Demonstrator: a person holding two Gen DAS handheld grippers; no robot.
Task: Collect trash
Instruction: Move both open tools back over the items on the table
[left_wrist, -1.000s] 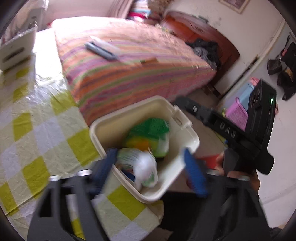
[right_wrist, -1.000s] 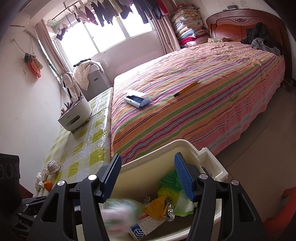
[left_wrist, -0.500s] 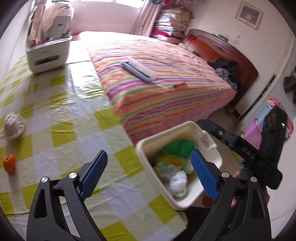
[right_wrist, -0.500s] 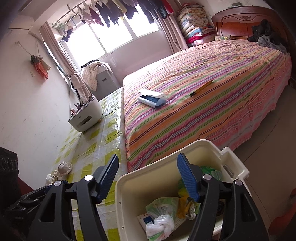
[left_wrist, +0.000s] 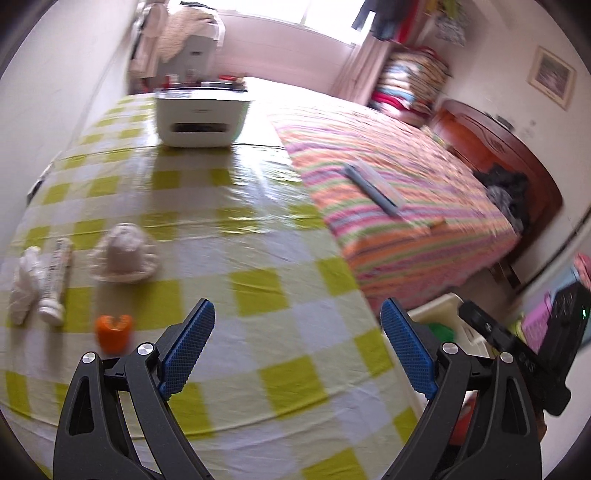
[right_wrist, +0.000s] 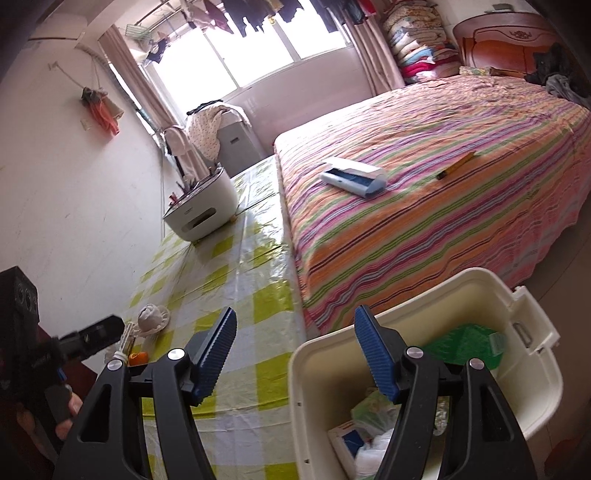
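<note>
Left hand-held gripper (left_wrist: 297, 347) hangs over the checked desk (left_wrist: 229, 206), jaws wide apart and empty; the right hand-held gripper's (right_wrist: 295, 354) jaws, just widened, are empty too. An orange scrap (left_wrist: 112, 330), tube (left_wrist: 55, 280) and white wads (left_wrist: 123, 253) lie near the desk's left edge; the bin (right_wrist: 532, 391) at its right corner holds trash

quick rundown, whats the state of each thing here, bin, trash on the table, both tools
bin: lid off, partly filled with wrappers and bags
orange piece: lying loose on the checked table
white tube: lying flat
crumpled tissue: lying beside the tube
white cup-like thing: sitting on the table, untouched
left tool: open, empty
right tool: open, empty
</note>
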